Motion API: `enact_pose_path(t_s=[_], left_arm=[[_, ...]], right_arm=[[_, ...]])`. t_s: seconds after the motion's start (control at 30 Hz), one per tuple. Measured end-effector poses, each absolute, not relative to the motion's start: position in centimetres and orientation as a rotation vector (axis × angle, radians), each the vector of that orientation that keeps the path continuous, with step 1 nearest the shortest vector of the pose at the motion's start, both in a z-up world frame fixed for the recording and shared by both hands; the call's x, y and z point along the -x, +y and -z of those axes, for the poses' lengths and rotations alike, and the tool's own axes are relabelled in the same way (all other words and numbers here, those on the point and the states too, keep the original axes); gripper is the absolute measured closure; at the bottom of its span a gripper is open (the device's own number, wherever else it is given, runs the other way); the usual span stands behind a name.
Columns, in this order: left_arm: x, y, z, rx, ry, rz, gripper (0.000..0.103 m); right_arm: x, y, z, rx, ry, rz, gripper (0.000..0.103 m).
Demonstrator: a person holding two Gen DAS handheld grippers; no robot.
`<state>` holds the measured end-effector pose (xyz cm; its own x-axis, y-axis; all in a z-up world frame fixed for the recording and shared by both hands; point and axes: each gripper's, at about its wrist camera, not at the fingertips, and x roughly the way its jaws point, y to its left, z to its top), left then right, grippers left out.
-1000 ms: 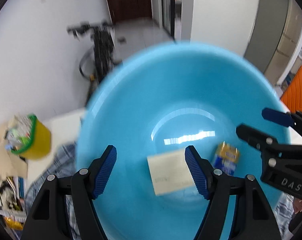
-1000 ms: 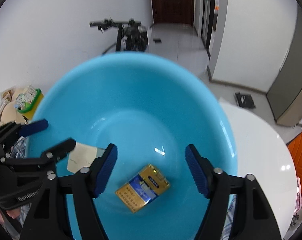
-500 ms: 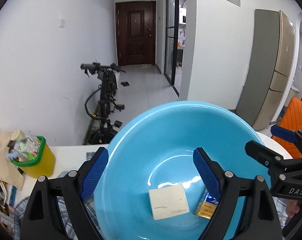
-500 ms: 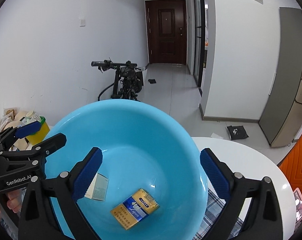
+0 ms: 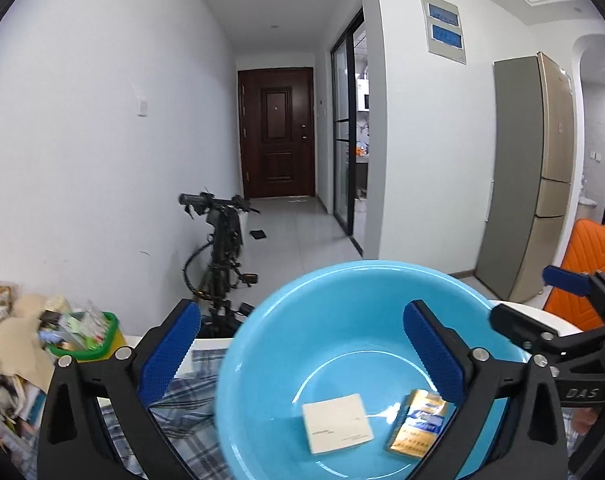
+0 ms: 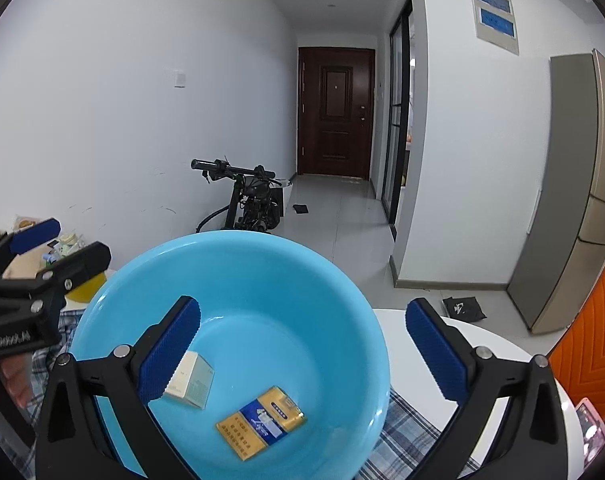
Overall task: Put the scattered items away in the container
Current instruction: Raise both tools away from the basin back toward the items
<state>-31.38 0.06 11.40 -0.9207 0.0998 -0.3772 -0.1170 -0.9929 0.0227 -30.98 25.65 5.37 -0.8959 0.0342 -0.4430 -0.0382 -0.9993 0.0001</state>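
A light blue basin (image 5: 342,312) stands on a checked cloth (image 5: 190,416) on the white table; it also shows in the right wrist view (image 6: 262,280). Inside lie a cream box (image 5: 336,422) (image 6: 192,380) and a gold and blue packet (image 5: 416,424) (image 6: 262,420). My left gripper (image 5: 300,356) is open and empty, above the basin's near left side. My right gripper (image 6: 302,352) is open and empty, above the basin's near right side. Each gripper shows at the edge of the other's view, the right one (image 5: 542,320) and the left one (image 6: 50,256).
A yellow bin with a green rim (image 5: 90,340), full of packets, stands at the table's left among papers. A bicycle (image 6: 246,204) leans on the wall beyond the table. An orange chair (image 5: 594,256) and a fridge (image 6: 574,184) are at the right.
Both grippers have risen and pulled back from the basin and opened wider. The basin now sits lower and smaller in both views. The box and packet stay inside.
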Motion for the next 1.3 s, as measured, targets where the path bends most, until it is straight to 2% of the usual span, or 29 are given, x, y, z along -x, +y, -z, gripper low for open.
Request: enact_pose_path(t_s=[0.37,0.9,1.3], left_arm=[[26.6,0.2,-12.7,0.612,0.063,-2.933,0.0],[16.7,-0.1,-14.4,0.611,0.025,-2.879,0.0],[9.7,-2.1,-13.6,0.574,-0.031,-2.899,0.0]], right_arm=[[28.3,25.2,-7.1,0.712,-0.005,-3.031,0.001],[18.8,21.8,-10.0,0.635,-0.11,-3.13,0.001],[11.9,22.8,-7.5,0.603,0.055,-3.113,0.001]])
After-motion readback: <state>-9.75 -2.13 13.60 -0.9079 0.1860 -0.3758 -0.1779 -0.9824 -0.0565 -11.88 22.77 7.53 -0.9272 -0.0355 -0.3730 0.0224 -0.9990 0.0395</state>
